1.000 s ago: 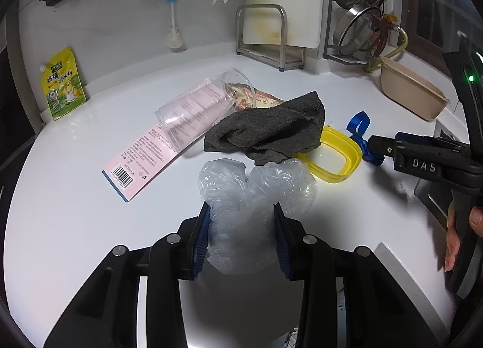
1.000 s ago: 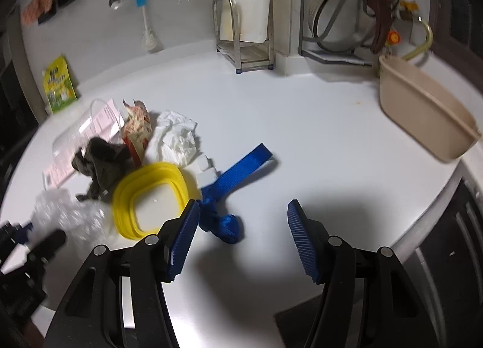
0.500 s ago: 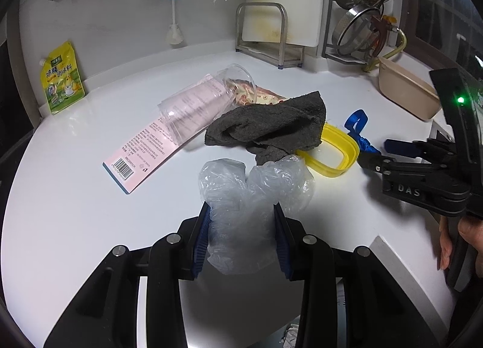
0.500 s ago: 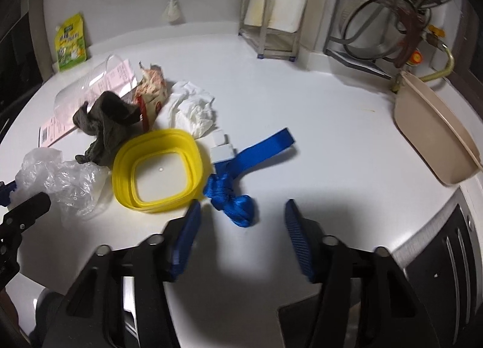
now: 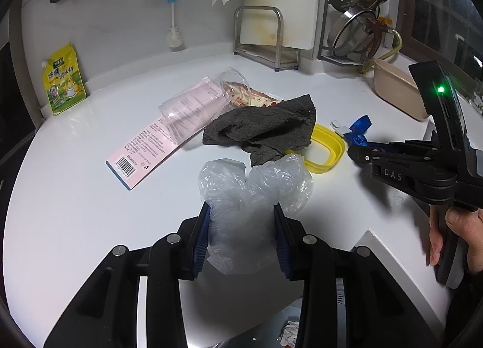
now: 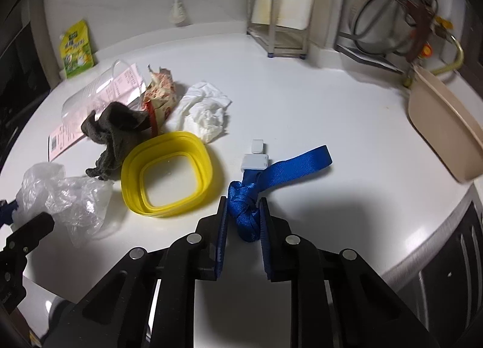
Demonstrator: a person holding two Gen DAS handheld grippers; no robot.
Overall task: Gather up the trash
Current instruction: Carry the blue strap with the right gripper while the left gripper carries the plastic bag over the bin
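Jaws on my right gripper (image 6: 241, 221) are closing, with the knotted end of the blue strap (image 6: 244, 212) between the pads; both pads look to be touching the knot; strap's free tail runs away up-right across the counter (image 6: 332, 100), and its white clip (image 6: 255, 161) lies just beyond the knot; left gripper (image 5: 243, 227) is clamped on the clear plastic bag (image 5: 250, 194), crumpled bulk bulging out past the fingertips, lower part pinched between the pads.

Rest of the trash sits ahead of both grippers: yellow lid (image 6: 169, 173) flat on the counter just left of the strap knot; dark grey rag (image 5: 262, 129) draped over its far-left rim; crumpled white tissue (image 6: 205, 112) beyond the lid; torn snack wrapper (image 6: 160, 97) beside the tissue, touching the rag; clear plastic cup (image 5: 199, 103) on its side over the pink card (image 5: 151, 144); green-yellow pouch (image 5: 63, 79) stands against the back wall, well apart from the pile; beige basin (image 6: 443, 121) at the counter's right edge; a hand (image 5: 462, 236) holds the right gripper's handle in the left wrist view.
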